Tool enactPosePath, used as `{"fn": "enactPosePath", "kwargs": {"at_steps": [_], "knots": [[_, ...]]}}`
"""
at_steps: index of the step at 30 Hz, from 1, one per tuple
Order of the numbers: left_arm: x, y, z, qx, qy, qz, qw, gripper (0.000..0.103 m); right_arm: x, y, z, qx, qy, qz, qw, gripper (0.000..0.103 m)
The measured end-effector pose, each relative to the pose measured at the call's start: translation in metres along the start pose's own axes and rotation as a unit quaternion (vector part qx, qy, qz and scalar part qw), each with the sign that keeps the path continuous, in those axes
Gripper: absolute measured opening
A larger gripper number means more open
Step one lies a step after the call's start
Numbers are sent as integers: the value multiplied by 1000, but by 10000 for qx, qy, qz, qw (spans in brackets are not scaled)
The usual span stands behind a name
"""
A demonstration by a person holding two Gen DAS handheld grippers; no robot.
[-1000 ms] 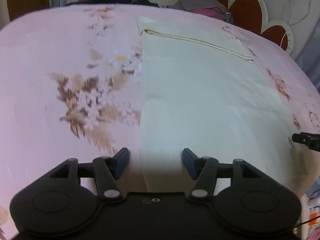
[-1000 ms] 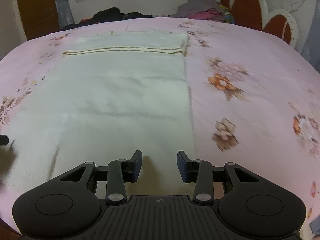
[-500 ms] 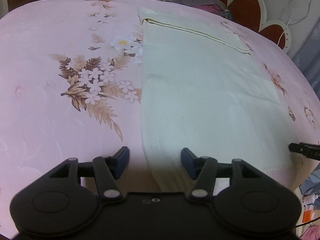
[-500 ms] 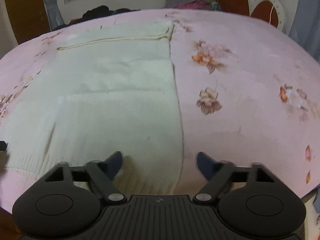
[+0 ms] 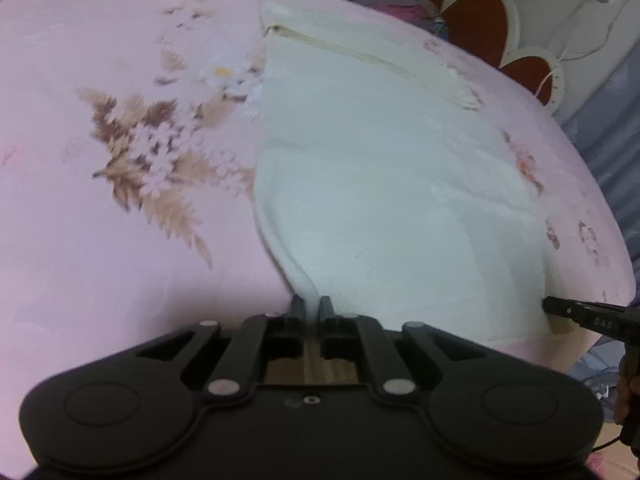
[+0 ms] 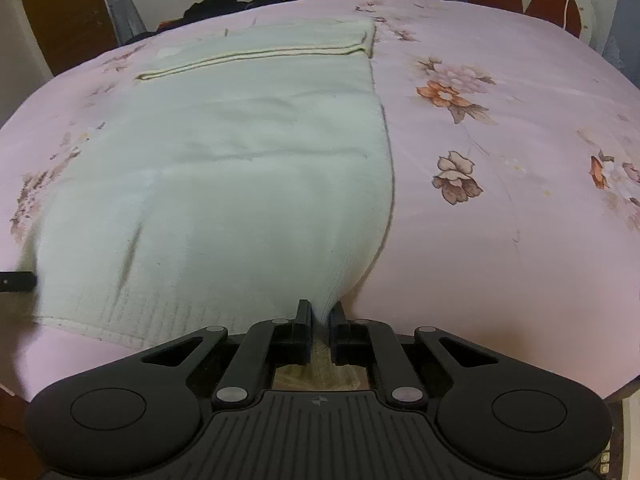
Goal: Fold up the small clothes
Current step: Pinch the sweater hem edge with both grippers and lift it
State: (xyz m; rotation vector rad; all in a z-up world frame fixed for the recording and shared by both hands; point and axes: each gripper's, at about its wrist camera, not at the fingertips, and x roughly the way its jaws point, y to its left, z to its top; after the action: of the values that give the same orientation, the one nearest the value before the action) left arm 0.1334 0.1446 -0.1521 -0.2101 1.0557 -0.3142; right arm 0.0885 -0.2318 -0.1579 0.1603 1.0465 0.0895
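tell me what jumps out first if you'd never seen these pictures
A cream knit garment lies spread flat across a pink floral bedsheet, filling the middle of both views. Its near hem is pinched at both corners: the left gripper is shut on the left corner, the right gripper on the right, and the fabric bunches up into each. At the far end, red heart-shaped headboard panels stand against the wall.

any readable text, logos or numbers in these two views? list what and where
No text can be read for certain.
Right gripper, seen at the edge of the left view: small pale marks on its finger, too blurred to read.
Right gripper body: a small round emblem, no letters.
Garment and bedsheet: flower print only, no label showing.
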Motion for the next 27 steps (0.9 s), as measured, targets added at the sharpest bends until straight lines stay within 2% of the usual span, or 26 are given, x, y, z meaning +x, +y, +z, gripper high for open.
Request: {"fn": "enactPosePath", "kwargs": {"at_steps": [4,11,21,27], "knots": [[-13,-6,16,130,-476,-169,9986,5,-13,0,11,163,-216,254,9993,7],[-22,-18,72,328,-1278,-207,9910,4,-32,-2,56,270,-912,364,9948,7],[7,-25,169,312,-1806,-170,9829,4,-1,-14,163,228,-1519,473,9870,7],[49,-14,225,-3,-1795,-110,9837,4,41,-35,227,578,-1570,674,9836,7]]}}
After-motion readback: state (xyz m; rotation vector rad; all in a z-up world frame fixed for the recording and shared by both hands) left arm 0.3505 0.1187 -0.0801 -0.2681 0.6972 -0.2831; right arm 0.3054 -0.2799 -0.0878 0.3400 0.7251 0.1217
